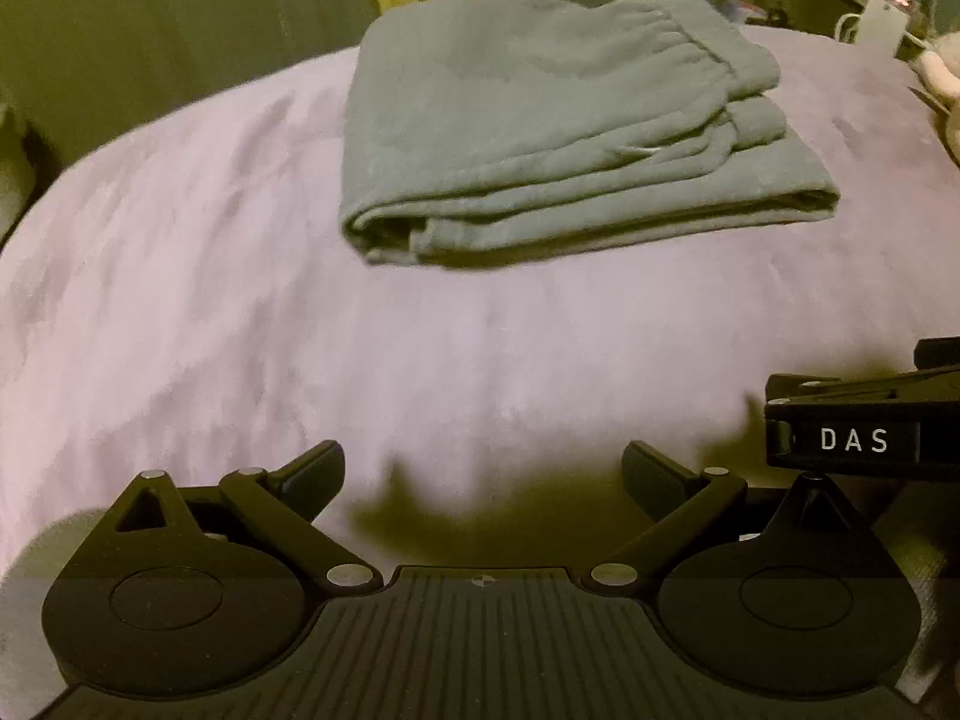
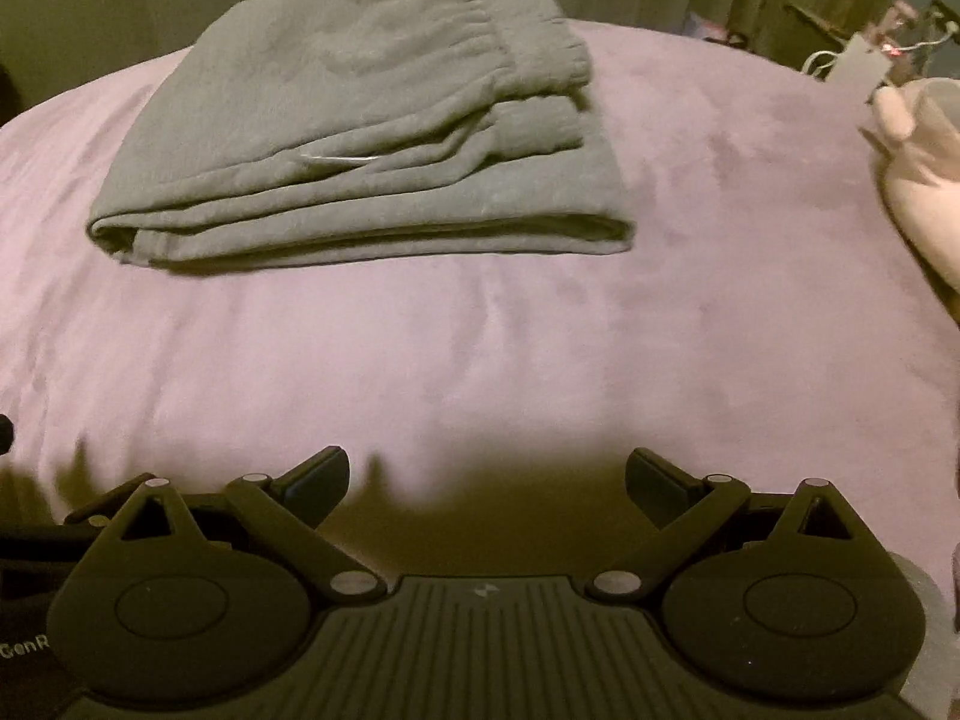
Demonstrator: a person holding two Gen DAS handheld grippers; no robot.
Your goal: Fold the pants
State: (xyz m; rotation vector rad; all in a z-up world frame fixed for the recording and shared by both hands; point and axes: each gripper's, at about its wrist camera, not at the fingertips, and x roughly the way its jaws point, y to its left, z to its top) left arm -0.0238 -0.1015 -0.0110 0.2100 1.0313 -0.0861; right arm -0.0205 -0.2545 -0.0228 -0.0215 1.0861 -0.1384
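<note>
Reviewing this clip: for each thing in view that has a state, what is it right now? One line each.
Grey pants: folded into a compact stack, elastic waistband on top, lying on the bed, untouched.
Left gripper: open, empty, held back from the pants.
Right gripper: open, empty, also short of the pants.
Purple blanket: spread fairly smooth over the bed, under the pants.
Pink plush toy: resting at the right edge, only partly in view.

The soft grey folded pants (image 1: 540, 138) lie in a neat stack on the fuzzy pink bed blanket (image 1: 240, 330). The black left gripper (image 1: 483, 474) sits low and near, its fingers spread wide with nothing between them, well apart from the pants.
</note>
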